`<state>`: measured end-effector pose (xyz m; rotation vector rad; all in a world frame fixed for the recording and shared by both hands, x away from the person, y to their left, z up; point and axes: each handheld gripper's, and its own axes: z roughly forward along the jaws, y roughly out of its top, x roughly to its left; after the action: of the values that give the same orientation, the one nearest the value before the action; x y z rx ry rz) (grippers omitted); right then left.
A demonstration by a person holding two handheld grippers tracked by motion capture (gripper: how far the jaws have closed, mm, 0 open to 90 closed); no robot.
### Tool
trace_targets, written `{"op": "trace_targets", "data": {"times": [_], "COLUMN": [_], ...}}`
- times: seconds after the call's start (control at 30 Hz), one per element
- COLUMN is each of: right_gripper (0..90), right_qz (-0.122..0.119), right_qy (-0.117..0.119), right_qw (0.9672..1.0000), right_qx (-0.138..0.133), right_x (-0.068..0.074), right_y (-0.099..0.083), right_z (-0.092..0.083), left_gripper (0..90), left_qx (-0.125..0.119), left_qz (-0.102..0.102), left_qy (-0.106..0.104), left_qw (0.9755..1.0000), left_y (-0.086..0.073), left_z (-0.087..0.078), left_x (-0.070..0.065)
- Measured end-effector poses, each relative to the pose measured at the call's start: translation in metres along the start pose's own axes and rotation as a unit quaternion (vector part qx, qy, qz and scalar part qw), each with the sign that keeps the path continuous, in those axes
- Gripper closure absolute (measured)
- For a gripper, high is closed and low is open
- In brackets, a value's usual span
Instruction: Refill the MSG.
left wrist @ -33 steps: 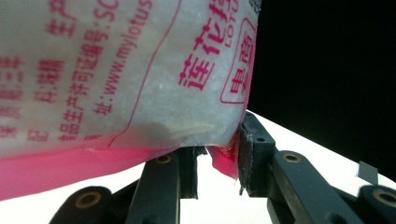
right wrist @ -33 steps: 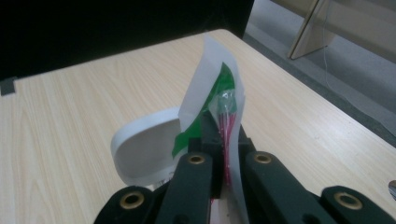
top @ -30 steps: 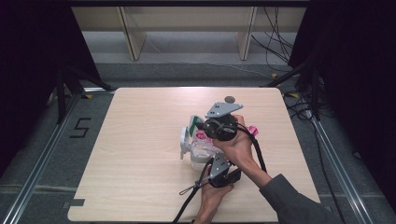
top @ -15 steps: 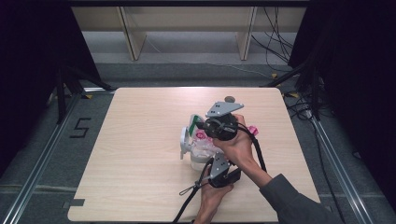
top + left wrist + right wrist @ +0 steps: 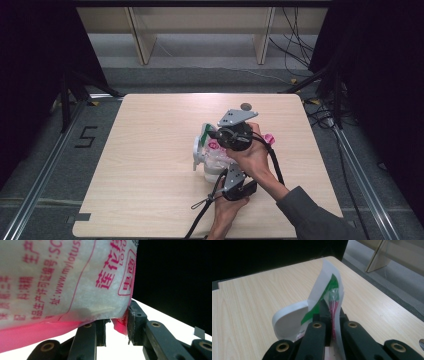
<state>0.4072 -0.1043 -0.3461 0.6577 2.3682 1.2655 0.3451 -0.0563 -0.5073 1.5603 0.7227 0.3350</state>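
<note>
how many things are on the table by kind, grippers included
grippers: 2, left gripper, right gripper
clear pink-printed bag of white grains: 1
white-and-green packet: 1
small grey disc: 1
total: 5

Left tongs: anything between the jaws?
Yes. In the left gripper view the pink bottom corner of the printed plastic bag sits between the jaws of the left tongs, against the right-hand one.
</note>
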Motion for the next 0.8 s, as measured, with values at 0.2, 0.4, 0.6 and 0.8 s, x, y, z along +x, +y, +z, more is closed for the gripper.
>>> {"op": "trace_targets", "data": {"times": [0.2, 0.4, 0.6, 0.8], "right_gripper": [90.0, 90.0, 90.0, 90.0], "right_qz": [0.003, -0.001, 0.001, 0.000], "right_qy": [-0.004, -0.003, 0.001, -0.006], "right_qw": [1.0000, 1.0000, 1.0000, 1.0000], "right_qx": [-0.007, -0.009, 0.005, -0.008], "right_x": [0.0016, 0.0014, 0.0030, 0.0023], "right_y": [-0.0006, -0.0010, -0.0018, -0.0022], "right_z": [0.0013, 0.0010, 0.0025, 0.0024], "left_gripper": [71.5, 71.5, 71.5, 71.6], "left_qx": [-0.003, 0.003, 0.000, -0.004], "left_qz": [-0.005, -0.002, -0.004, -0.003], "left_qy": [-0.003, 0.002, -0.001, -0.003], "left_qw": [1.0000, 1.0000, 1.0000, 1.0000], "left_y": [0.0006, 0.0011, 0.0012, 0.0010], "left_z": [-0.0006, -0.0013, -0.0016, -0.0014], "left_x": [0.0001, -0.0009, -0.0013, -0.0008]}}
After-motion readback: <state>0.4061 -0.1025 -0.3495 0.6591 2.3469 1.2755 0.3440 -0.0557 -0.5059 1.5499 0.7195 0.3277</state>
